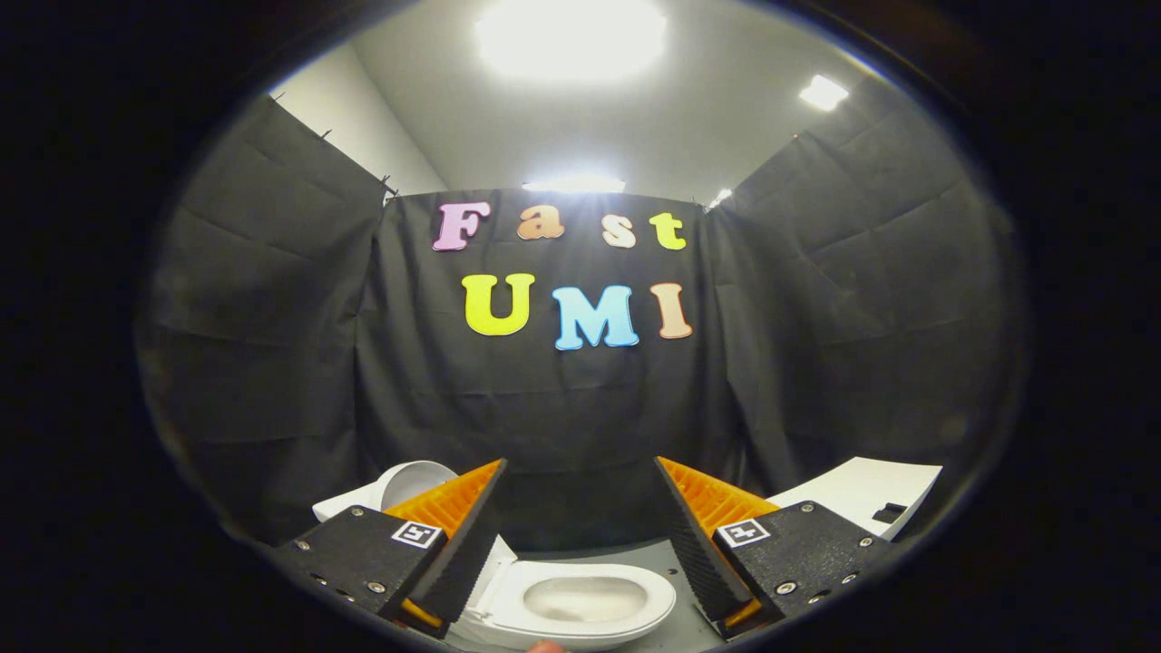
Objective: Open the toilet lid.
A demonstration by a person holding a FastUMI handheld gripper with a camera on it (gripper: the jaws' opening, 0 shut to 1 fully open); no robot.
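Note:
A small white toilet (626, 612) sits low between my fingers, on a grey floor. Its seat ring and the hollow of the bowl (585, 597) lie uncovered, facing up. Behind my left finger a white rounded piece (413, 481) stands up at the toilet's left end; it looks like the raised lid, and the finger hides its lower part. My gripper (580, 462) is open, with the fingers spread wide above the bowl and nothing between them. The fingers touch no part of the toilet.
A white flat panel (862, 490) with a small dark piece (891, 512) on it lies beyond my right finger. Black cloth walls close the booth on three sides. A person's fingertip (544, 647) shows just below the bowl.

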